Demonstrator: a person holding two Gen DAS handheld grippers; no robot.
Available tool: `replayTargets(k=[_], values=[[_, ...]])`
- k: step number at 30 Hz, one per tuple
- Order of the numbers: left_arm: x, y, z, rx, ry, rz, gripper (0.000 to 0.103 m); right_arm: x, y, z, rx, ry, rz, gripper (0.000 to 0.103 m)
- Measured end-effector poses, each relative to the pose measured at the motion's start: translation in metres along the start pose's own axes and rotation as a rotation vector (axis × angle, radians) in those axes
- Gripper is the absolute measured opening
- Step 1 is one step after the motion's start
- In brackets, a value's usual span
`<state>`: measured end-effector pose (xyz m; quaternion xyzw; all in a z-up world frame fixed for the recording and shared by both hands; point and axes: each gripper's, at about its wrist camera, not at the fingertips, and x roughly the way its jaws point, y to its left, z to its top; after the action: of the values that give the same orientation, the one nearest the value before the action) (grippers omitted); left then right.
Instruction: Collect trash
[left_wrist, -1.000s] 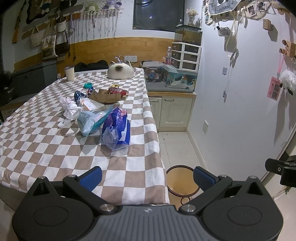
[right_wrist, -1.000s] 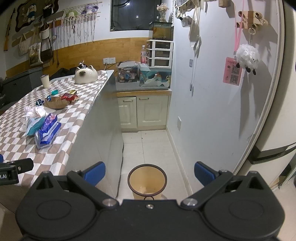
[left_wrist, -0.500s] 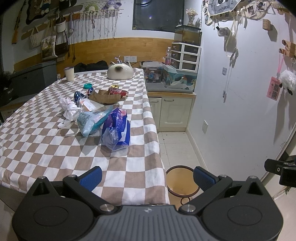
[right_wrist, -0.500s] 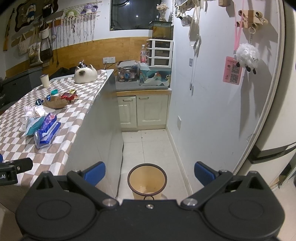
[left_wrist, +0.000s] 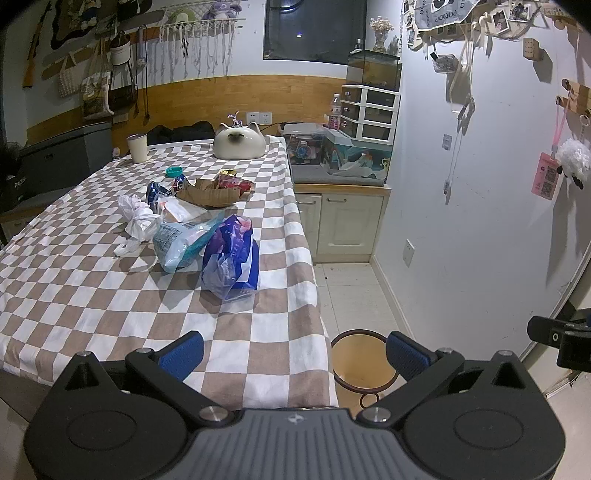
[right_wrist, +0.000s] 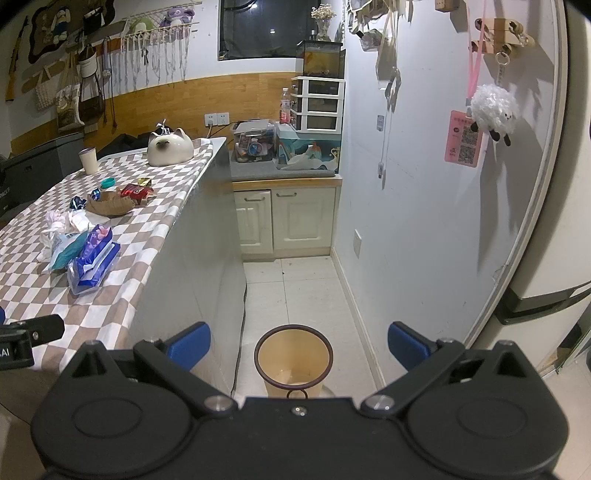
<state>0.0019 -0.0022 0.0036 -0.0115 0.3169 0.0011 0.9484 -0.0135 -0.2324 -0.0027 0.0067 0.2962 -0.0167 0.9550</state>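
trash pile: wrappers and bags bunched on the checkered tabletop (left_wrist: 110, 295), about 11 o'clock in the left wrist view, well apart from both grippers
purple bag (left_wrist: 231, 258): nearest piece, lies at the 5 o'clock edge of the pile, close to the tabletop's right edge
clear teal bag (left_wrist: 181, 240): touching the purple bag at its 10 o'clock
white crumpled plastic (left_wrist: 138, 221): at 9 o'clock of the teal bag
brown paper piece (left_wrist: 210, 194): behind the pile at 12 o'clock, red wrapper (left_wrist: 234, 182) just beside it, small blue wrappers (left_wrist: 155, 190) at its 9 o'clock
teal lid (left_wrist: 174, 171): further back, may be trash, cannot tell
bin (right_wrist: 293, 356): on the floor beside the tabletop, 6 o'clock in the right wrist view, looks empty, bottom partly hidden by the gripper body
left gripper (left_wrist: 293, 352): fingers spread wide, grasping nothing, hovers over the near tabletop edge
right gripper (right_wrist: 299, 343): fingers spread wide, nothing between them, aimed at the bin
progress: nothing collected as far as shown; all pieces on the tabletop, bin bare
left to do: everything; purple bag looks like the easiest first grab, then carry to bin, repeat per piece
non-trash: cat-shaped ceramic (left_wrist: 239, 142) and cup (left_wrist: 137, 147) at the far end, probably stay
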Motion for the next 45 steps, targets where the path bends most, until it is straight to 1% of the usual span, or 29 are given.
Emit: replayTargets(k=[9,13,21,27,31,35,42,45], values=[[0.002,0.0,-0.001,-0.003,0.005,-0.003,0.103,0.0,0.0,0.0,0.002,0.003,0.001,0.103],[0.004,0.001,-0.002,-0.01,0.014,0.002,0.103,0.007,-0.002,-0.003,0.006,0.01,0.01,0.103],[0.032,0.018,-0.004,-0.047,0.044,0.041,0.103,0.029,0.006,-0.005,-0.01,0.026,0.056,0.103],[0.055,0.043,-0.005,-0.09,0.075,0.077,0.103,0.052,0.018,0.0,-0.016,0.035,0.1,0.103],[0.067,0.064,-0.003,-0.123,0.092,0.118,0.103,0.066,0.032,0.008,-0.029,0.027,0.133,0.103],[0.069,0.086,-0.002,-0.153,0.094,0.154,0.103,0.078,0.051,0.018,-0.048,0.016,0.193,0.103],[0.07,0.132,0.0,-0.225,0.094,0.222,0.103,0.103,0.098,0.033,-0.036,0.011,0.301,0.103],[0.069,0.15,0.001,-0.248,0.086,0.235,0.103,0.114,0.12,0.037,-0.033,-0.003,0.344,0.103]])
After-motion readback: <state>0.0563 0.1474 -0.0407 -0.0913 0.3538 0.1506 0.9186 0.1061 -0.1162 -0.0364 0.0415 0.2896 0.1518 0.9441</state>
